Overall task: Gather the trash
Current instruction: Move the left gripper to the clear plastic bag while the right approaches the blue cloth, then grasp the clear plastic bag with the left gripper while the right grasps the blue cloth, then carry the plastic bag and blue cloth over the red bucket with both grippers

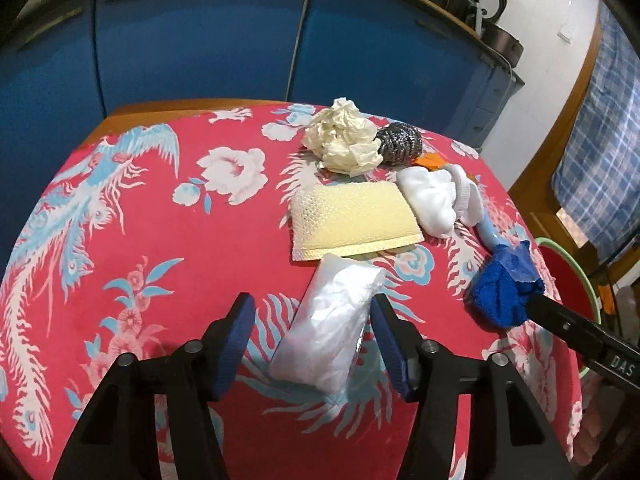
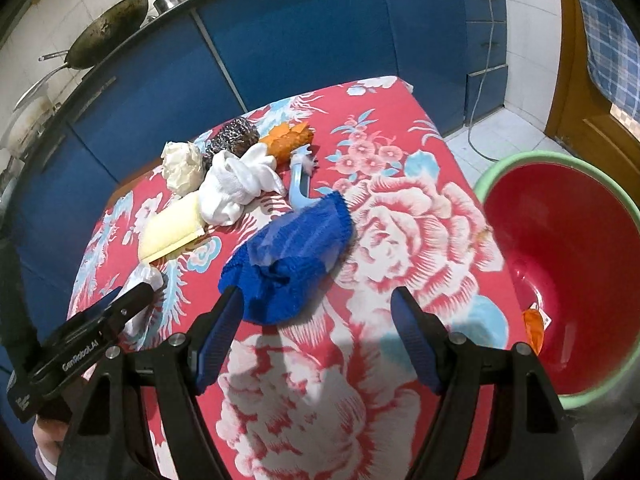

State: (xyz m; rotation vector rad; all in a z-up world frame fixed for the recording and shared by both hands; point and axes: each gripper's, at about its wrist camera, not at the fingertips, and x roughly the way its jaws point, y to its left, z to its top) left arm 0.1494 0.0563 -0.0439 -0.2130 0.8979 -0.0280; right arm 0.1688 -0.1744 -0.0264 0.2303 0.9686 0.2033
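Note:
Trash lies on a red floral tablecloth (image 1: 168,216). My left gripper (image 1: 314,308) is open, its jaws on either side of a white plastic bag packet (image 1: 328,328) without gripping it. Beyond lie a yellow mesh sponge (image 1: 352,220), crumpled cream paper (image 1: 344,138), a steel scourer (image 1: 400,142) and white cloth (image 1: 432,200). My right gripper (image 2: 316,300) is open; its left finger tip touches a blue cloth (image 2: 292,252), also in the left wrist view (image 1: 504,284). A red basin with a green rim (image 2: 568,256) stands right of the table.
A light blue brush handle (image 2: 298,184) and orange piece (image 2: 288,140) lie past the blue cloth. Blue cabinets (image 2: 304,40) stand behind the table. A wok (image 2: 108,32) sits on the counter. An orange item (image 2: 534,320) lies in the basin. A wooden door (image 2: 576,92) is at right.

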